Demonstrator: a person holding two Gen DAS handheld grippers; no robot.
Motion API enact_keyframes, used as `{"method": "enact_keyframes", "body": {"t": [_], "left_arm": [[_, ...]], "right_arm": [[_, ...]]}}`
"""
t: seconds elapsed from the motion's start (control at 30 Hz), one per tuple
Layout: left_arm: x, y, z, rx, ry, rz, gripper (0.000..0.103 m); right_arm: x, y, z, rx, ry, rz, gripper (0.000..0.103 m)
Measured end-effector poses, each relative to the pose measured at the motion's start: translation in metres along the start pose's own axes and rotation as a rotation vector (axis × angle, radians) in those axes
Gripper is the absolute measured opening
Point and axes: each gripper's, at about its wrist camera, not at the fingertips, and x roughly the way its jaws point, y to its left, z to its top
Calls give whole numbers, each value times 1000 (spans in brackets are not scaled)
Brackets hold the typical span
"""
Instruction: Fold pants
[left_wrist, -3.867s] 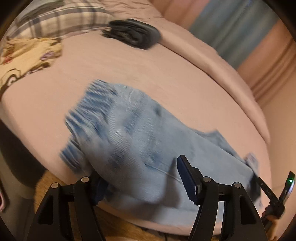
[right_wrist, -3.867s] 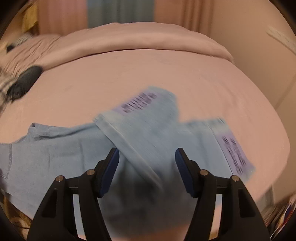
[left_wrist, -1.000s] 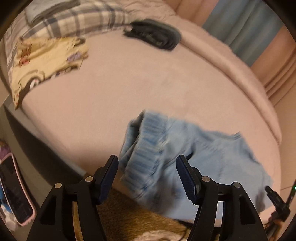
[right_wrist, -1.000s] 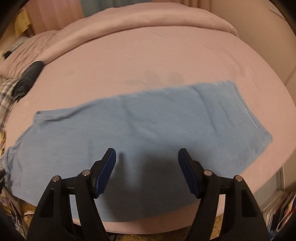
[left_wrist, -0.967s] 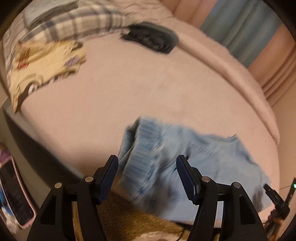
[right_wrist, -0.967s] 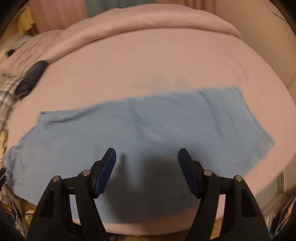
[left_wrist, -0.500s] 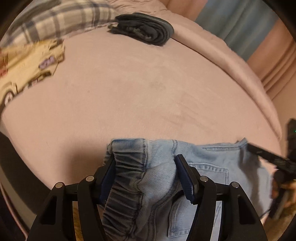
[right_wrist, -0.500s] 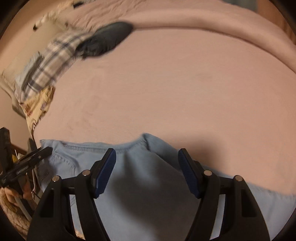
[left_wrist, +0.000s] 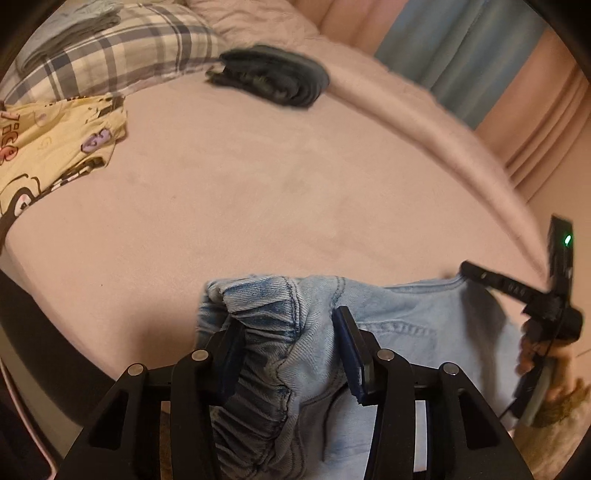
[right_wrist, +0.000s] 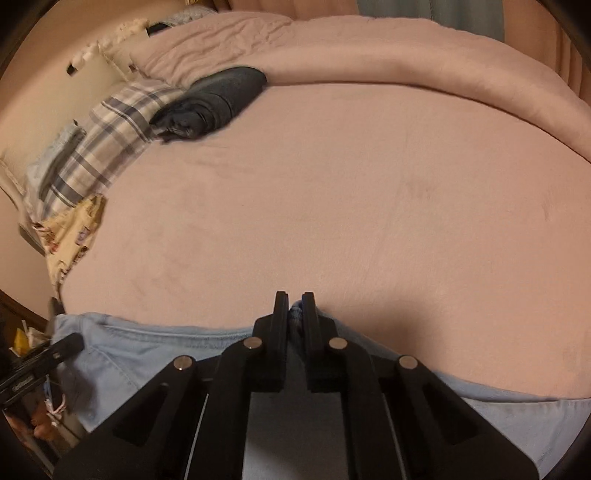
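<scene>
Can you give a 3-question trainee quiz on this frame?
1. True or false: the right hand-held gripper is shut on the jeans.
2. What lies between the open jaws of the left hand-held gripper? A) elastic waistband B) plaid pillow C) yellow cloth
3. Fill in: the dark folded garment lies beside the ____ pillow.

Key: 1 true; 2 A; 3 plaid.
</scene>
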Motion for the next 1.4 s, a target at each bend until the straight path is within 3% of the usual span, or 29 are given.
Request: {"method": "enact_keyframes", "body": {"t": [0.1, 0.2, 0.33, 0.4, 0.47, 0.53, 0.57, 0.67, 0.77, 0.87, 0.9, 0.97, 1.07, 1.13, 1.23, 1.33, 1.4], "left_arm": [[24, -3, 0, 41, -7, 64, 49], [27, -11, 3, 58, -21, 115, 51], [22, -9, 1, 52, -38, 111, 52], [12, -9, 1, 44, -34, 121, 60], [-4, -11, 3, 35, -41, 127, 64], [-20, -17, 7, 33, -81, 111, 76], [-28, -22, 9, 37, -108, 109, 83], [-42, -46, 15, 62, -153, 68, 84], [-37, -76, 18, 109, -146, -45, 84], [-11, -118, 7, 206, -63, -130, 83], [-1, -132, 0, 239, -25, -168, 76], [24, -156, -12, 288, 59, -236, 66], [61, -184, -34, 358, 159, -200, 54], [81, -193, -46, 409, 171, -137, 54], [84, -205, -55, 499, 122, -70, 54], [85, -207, -49, 484, 140, -66, 51], [83, -213, -42, 477, 155, -87, 34]], "right_arm": [[33, -2, -6, 6, 68, -51, 7], [41, -8, -7, 36, 57, -57, 7], [39, -4, -4, 14, 59, -73, 8], [24, -9, -7, 28, 38, -57, 18], [-10, -21, -16, 66, -31, -43, 47], [-50, -37, -33, 96, -107, -50, 59], [-66, -46, -44, 117, -127, -64, 59], [-105, -91, -89, 212, -124, -119, 59], [-127, -133, -132, 307, -88, -247, 59], [-149, -174, -174, 410, -62, -396, 59], [-157, -190, -189, 465, -51, -424, 58], [-171, -206, -206, 521, -75, -434, 34], [-184, -225, -223, 594, -105, -508, 12], [-187, -236, -229, 626, -121, -557, 10], [-189, -246, -236, 672, -157, -515, 5], [-191, -250, -239, 686, -168, -523, 0], [-190, -246, -236, 709, -178, -509, 0]]}}
